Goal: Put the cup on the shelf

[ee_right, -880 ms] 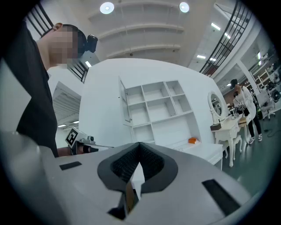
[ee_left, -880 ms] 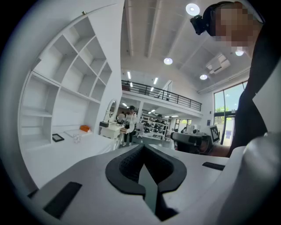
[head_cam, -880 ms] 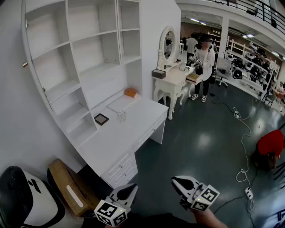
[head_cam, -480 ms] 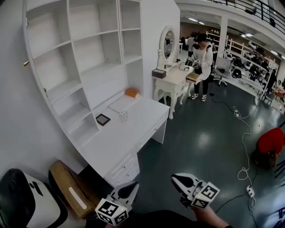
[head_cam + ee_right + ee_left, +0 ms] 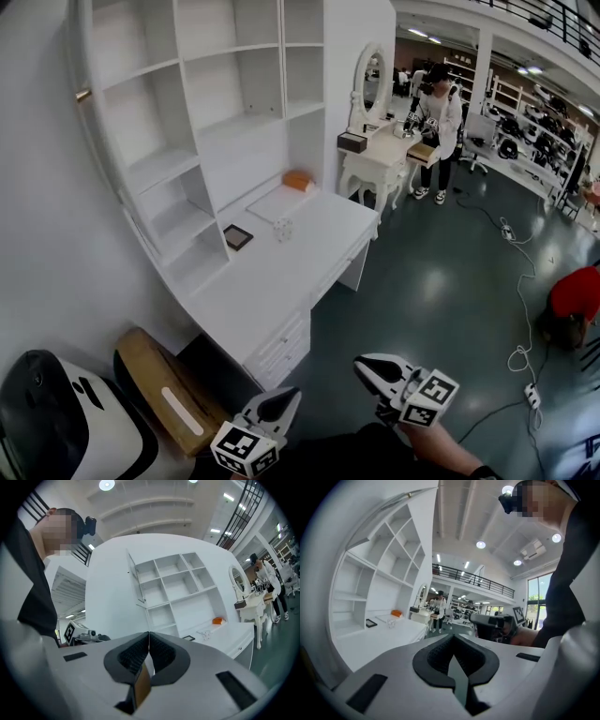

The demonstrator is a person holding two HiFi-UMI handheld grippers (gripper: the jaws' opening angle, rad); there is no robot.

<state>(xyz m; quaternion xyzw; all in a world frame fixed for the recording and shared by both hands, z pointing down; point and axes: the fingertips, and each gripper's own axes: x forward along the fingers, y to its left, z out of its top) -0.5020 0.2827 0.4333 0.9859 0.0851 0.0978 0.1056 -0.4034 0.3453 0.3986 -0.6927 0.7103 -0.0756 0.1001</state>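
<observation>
A small clear cup stands on the white desk, below the white shelf unit. The cup shows tiny in the left gripper view, and as a faint speck in the right gripper view. My left gripper is low in the head view, far from the desk, jaws shut on nothing. To its right my right gripper hangs over the floor, also shut and empty. In their own views the left gripper and right gripper show their pads pressed together.
On the desk lie a black-framed square, an orange object and a white flat sheet. A brown box and a black-and-white device sit left of the desk. A dressing table and a person are beyond; cables cross the floor.
The head view has swung left and nearer, so the desk and shelf sit further right and larger. Both grippers keep their low places and stay shut.
</observation>
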